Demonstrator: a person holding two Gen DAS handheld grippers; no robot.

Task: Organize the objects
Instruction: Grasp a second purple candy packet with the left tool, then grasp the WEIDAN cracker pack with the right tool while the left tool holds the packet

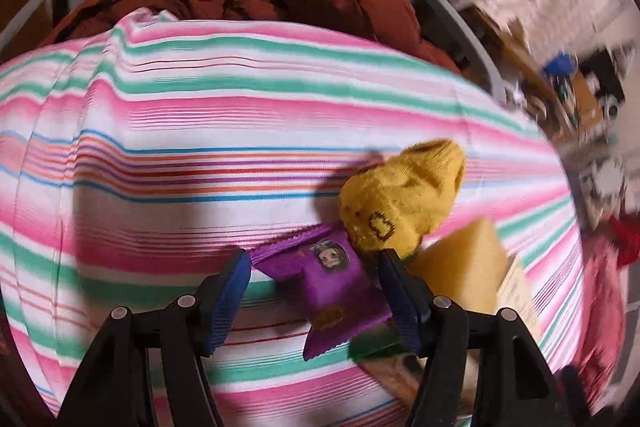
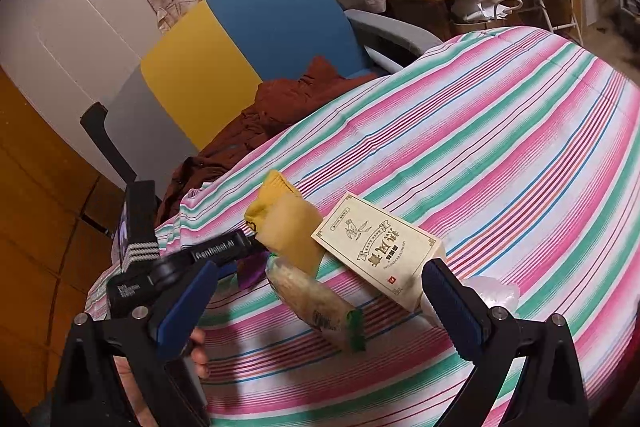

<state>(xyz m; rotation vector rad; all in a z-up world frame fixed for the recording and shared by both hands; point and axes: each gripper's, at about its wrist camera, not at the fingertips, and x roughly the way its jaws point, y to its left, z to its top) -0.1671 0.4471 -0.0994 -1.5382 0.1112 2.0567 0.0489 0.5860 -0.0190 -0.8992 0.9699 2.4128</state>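
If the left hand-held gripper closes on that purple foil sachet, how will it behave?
The purple foil sachet looks thin and crinkled, so it would probably flex rather than stay stiff. Its glossy film may slip between the open left hand-held gripper pads. It is likely light, dragging the yellow knitted sock little.

Two close wrist views sharing the striped cloth (image 1: 200,107) and yellow sock (image 2: 272,199).

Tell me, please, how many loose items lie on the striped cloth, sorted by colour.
Purple: 1, the purple packet
Yellow: 2, the yellow sock and the yellow pouch
Cream: 1, the cream box
Clear with green end: 1, the clear snack pack
Total: 5
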